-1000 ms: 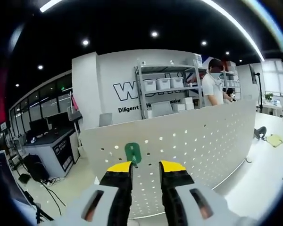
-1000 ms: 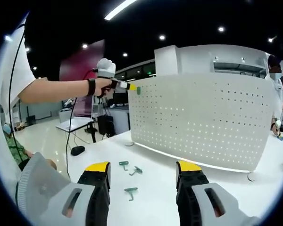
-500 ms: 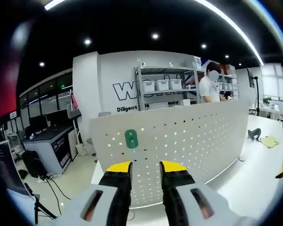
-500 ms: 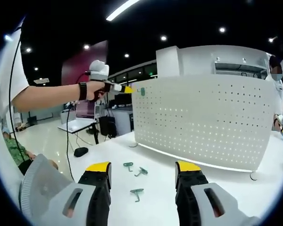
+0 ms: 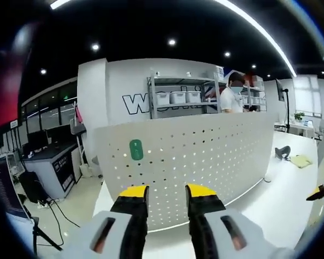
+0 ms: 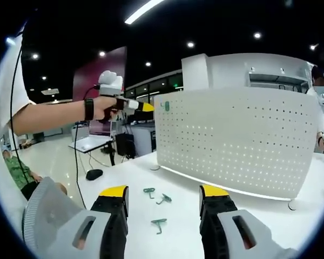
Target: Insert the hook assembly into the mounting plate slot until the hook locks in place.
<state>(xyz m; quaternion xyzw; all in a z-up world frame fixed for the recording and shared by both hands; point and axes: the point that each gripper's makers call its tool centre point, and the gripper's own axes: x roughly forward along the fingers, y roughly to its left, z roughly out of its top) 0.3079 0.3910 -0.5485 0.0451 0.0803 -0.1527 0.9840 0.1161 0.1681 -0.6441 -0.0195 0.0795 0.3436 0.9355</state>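
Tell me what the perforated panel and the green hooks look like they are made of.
Perforated panel: likely painted sheet metal, given its matte white thin sheet with punched holes that light shines through. Green hooks on the table: probably moulded plastic, uniform green; too small to be sure.

Left gripper view faces the white pegboard (image 5: 205, 156) head-on at close range, raised near its upper corner. Right gripper view sits low over the tabletop (image 6: 178, 205), farther back, facing the same pegboard obliquely. Both views share the board.
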